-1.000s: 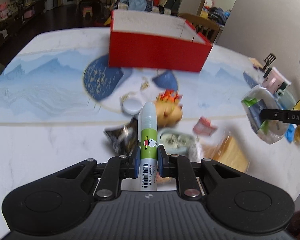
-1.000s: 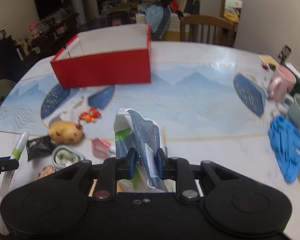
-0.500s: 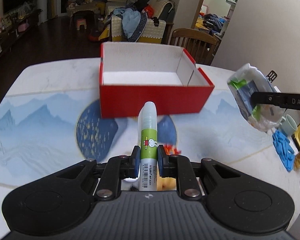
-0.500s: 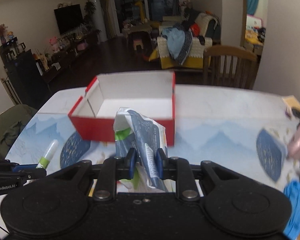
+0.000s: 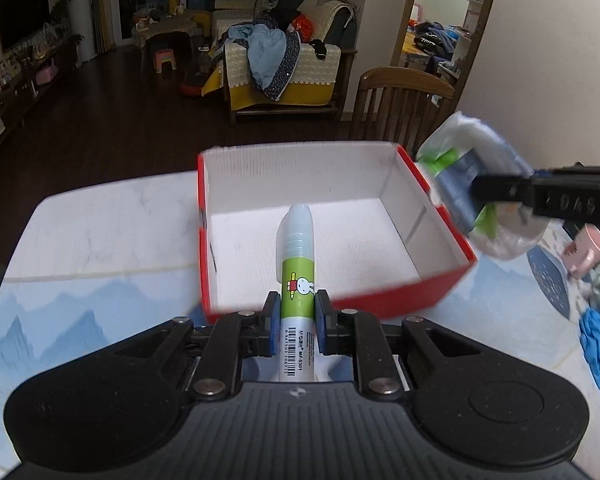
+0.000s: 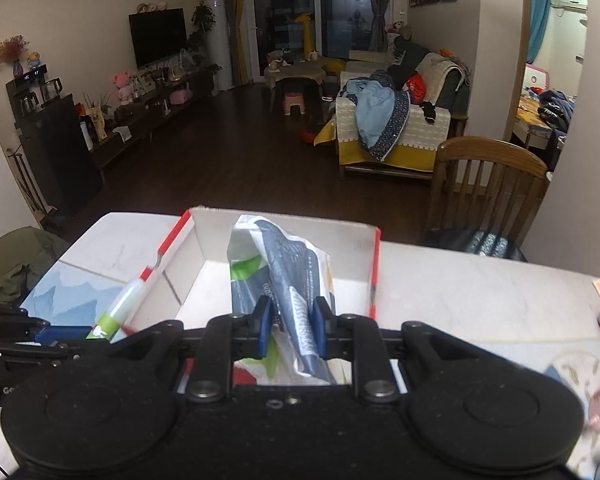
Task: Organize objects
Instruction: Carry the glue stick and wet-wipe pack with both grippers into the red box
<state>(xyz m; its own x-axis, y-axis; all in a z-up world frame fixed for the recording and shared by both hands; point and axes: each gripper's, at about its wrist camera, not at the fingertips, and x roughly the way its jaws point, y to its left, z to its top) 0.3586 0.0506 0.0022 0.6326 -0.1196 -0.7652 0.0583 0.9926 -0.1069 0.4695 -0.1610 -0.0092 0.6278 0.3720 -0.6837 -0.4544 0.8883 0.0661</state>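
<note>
Both tongs I hold over the red cardboard box (image 5: 384, 300): left gripper (image 5: 297, 322) pinches the green-labelled glue stick (image 5: 297, 280), right gripper (image 6: 288, 326) clamps the crumpled blue-white plastic packet (image 6: 284, 276).

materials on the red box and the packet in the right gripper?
Red box: looks like cardboard, red outside, matte white ribbed liner inside. Packet in the right gripper: seems thin plastic film, glossy, crinkled and creased where pinched; contents unclear.

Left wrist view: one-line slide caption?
Left tongs hold a glue stick above the red box.
</note>
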